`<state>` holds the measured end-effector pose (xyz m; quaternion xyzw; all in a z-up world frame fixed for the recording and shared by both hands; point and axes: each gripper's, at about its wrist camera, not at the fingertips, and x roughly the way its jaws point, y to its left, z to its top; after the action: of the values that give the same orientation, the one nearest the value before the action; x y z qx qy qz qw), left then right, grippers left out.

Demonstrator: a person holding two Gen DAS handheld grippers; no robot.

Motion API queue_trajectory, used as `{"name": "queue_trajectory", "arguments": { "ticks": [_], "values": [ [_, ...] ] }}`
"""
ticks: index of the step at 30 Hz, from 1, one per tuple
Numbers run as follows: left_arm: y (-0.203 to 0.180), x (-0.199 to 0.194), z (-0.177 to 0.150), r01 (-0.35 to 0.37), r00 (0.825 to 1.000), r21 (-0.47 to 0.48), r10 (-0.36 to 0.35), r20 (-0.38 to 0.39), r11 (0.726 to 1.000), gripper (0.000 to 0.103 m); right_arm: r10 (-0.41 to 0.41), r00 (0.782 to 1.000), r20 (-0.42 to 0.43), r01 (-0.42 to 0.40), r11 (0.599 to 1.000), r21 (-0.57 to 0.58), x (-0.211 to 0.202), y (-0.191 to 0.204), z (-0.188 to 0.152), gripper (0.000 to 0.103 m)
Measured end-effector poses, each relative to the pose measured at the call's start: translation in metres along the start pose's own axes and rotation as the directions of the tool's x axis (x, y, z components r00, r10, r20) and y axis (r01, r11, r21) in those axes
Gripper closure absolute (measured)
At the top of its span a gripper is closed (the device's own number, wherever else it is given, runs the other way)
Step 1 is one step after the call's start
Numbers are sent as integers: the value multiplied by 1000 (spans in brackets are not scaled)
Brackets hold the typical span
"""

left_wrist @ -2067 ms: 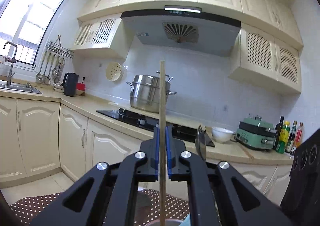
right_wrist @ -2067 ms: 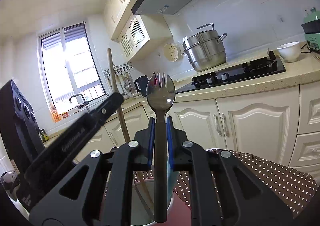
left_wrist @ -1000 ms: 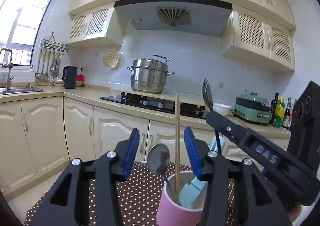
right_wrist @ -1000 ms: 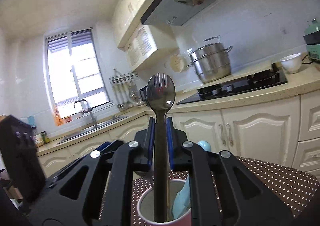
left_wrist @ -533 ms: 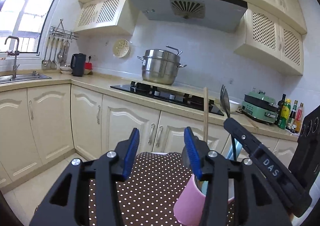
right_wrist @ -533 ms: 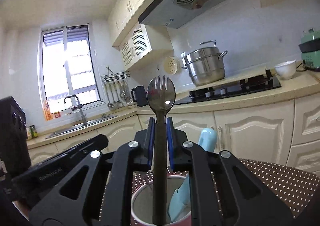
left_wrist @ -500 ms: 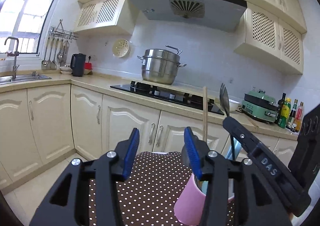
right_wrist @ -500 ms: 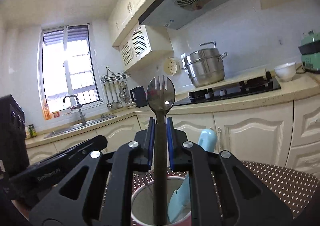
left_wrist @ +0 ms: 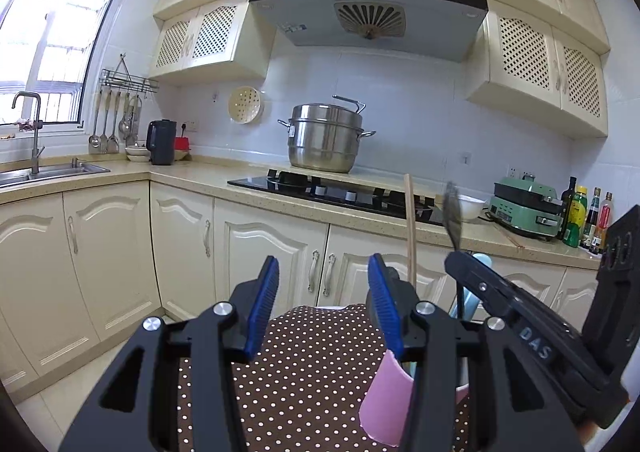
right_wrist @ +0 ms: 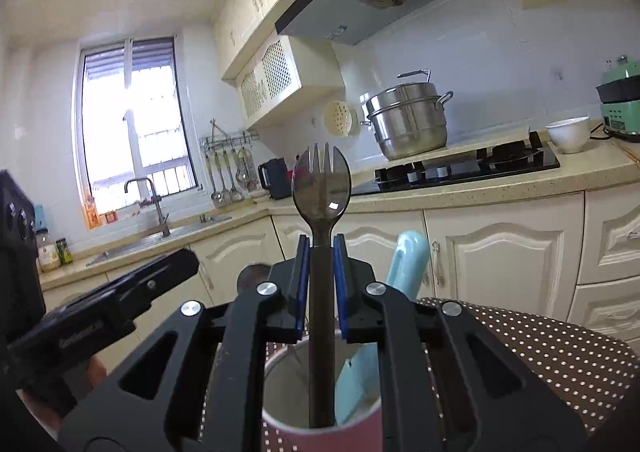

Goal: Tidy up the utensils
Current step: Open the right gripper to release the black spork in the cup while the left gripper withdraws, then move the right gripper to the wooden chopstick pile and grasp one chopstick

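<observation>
A pink cup (left_wrist: 386, 408) stands on the brown dotted cloth (left_wrist: 304, 368) and also shows in the right wrist view (right_wrist: 320, 438). In it stand a wooden stick (left_wrist: 410, 228) and a light blue utensil (right_wrist: 404, 264). My left gripper (left_wrist: 322, 308) is open and empty, just left of the cup. My right gripper (right_wrist: 320, 284) is shut on a dark spork (right_wrist: 321, 188), upright, with its handle down inside the cup. The right gripper also shows in the left wrist view (left_wrist: 520, 328), with the spork head (left_wrist: 452, 212) above it.
Cream kitchen cabinets and a counter run behind. On the counter are a black hob (left_wrist: 332, 192), a steel steamer pot (left_wrist: 326, 138), a white bowl (right_wrist: 568, 134) and a green appliance (left_wrist: 524, 206). A sink (left_wrist: 48, 170) lies at the left.
My left gripper let go of the wooden stick, opened, and drew back to the left of the cup. My right gripper stayed shut on the spork, over the cup.
</observation>
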<state>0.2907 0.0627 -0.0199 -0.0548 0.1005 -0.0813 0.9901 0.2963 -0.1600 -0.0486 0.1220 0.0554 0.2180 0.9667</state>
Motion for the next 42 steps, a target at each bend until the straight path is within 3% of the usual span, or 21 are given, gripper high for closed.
{"name": "queue_trajectory", "arguments": {
  "ticks": [2, 4, 5, 22, 26, 37, 42],
  "values": [
    [-1, -2, 1, -6, 1000, 6, 6, 4, 1000, 57, 5, 1000, -24, -5, 1000, -1, -5, 0, 0, 87],
    [-3, -5, 3, -10, 1000, 13, 10, 2, 1000, 57, -14, 999, -47, 13, 1000, -17, -8, 2, -1, 59],
    [-3, -6, 3, -11, 1000, 13, 11, 0, 1000, 57, -18, 999, -46, 17, 1000, -24, -11, 4, -2, 36],
    [-24, -83, 9, -63, 998, 63, 61, 28, 996, 57, -91, 995, -35, 90, 996, -25, -97, 11, 18, 36],
    [-34, -108, 8, -75, 997, 89, 72, 42, 993, 57, -112, 993, -23, 110, 992, -53, -126, 16, 24, 30],
    [-59, -161, -9, -60, 998, 122, 63, -22, 991, 55, -140, 988, -59, 134, 986, -95, -182, 20, 17, 22],
    [-64, -172, -22, -57, 995, 139, 68, -72, 989, 55, -145, 980, -133, 136, 988, -77, -196, 13, 10, 20]
  ]
}}
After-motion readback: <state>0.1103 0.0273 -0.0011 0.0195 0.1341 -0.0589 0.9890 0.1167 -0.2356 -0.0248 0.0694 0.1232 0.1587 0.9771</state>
